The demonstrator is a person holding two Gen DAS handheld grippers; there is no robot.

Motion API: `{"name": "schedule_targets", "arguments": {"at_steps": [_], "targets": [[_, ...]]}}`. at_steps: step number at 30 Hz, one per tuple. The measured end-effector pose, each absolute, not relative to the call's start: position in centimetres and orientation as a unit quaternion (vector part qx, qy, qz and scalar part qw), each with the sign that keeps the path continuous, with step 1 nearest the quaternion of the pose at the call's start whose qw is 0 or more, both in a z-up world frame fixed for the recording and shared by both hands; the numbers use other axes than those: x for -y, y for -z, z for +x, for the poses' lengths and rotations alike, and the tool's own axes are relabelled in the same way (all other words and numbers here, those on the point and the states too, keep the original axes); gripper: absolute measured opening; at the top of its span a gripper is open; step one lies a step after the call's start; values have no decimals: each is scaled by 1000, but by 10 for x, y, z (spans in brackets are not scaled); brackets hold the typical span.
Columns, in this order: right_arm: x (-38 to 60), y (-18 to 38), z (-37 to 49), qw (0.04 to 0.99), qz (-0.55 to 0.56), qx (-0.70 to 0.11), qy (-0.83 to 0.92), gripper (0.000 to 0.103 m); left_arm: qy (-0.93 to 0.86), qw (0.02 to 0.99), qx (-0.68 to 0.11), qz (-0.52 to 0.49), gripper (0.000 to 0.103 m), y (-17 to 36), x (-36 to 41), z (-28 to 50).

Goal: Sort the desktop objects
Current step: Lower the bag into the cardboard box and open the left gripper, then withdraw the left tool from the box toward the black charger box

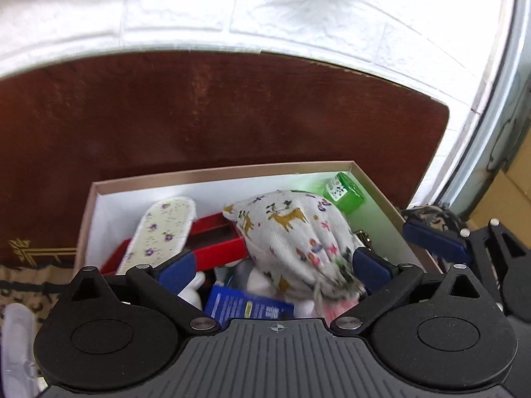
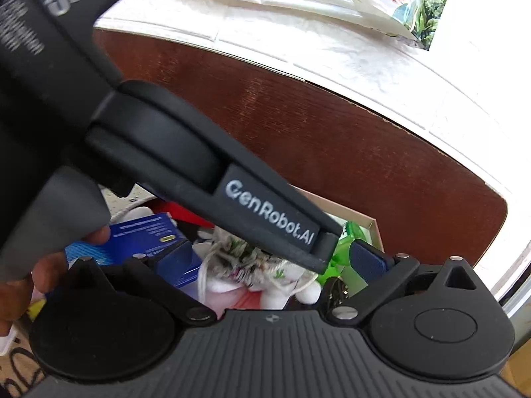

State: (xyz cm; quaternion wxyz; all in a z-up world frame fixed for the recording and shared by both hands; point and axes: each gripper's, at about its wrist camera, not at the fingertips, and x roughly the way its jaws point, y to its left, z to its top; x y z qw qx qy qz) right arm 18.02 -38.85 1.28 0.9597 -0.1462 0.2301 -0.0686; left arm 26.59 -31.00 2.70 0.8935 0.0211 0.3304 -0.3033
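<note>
An open cardboard box stands on the brown table. It holds a grey drawstring pouch printed with deer, a green container, a red box, a floral pad and a blue carton. My left gripper hangs open over the box. The pouch's gathered end lies between its jaws, close to the right-hand one. My right gripper is also open, just right of the left one, above the pouch's strings. A blue pad of the right gripper shows beyond the box's right wall.
A black arm marked GenRobot.AI, part of the left gripper, crosses the right wrist view diagonally, with a hand on its handle. A white brick-pattern wall runs behind the table. Patterned cloth lies left of the box.
</note>
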Motion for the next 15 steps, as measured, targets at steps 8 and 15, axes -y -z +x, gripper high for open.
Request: {"name": "schedule_targets", "arguments": {"at_steps": [8, 15], "targets": [[377, -32, 134, 971, -92, -195, 102, 103, 287, 920, -262, 47, 103, -47, 284, 205], [350, -40, 85, 978, -77, -165, 104, 103, 268, 935, -226, 45, 103, -58, 251, 151]]}}
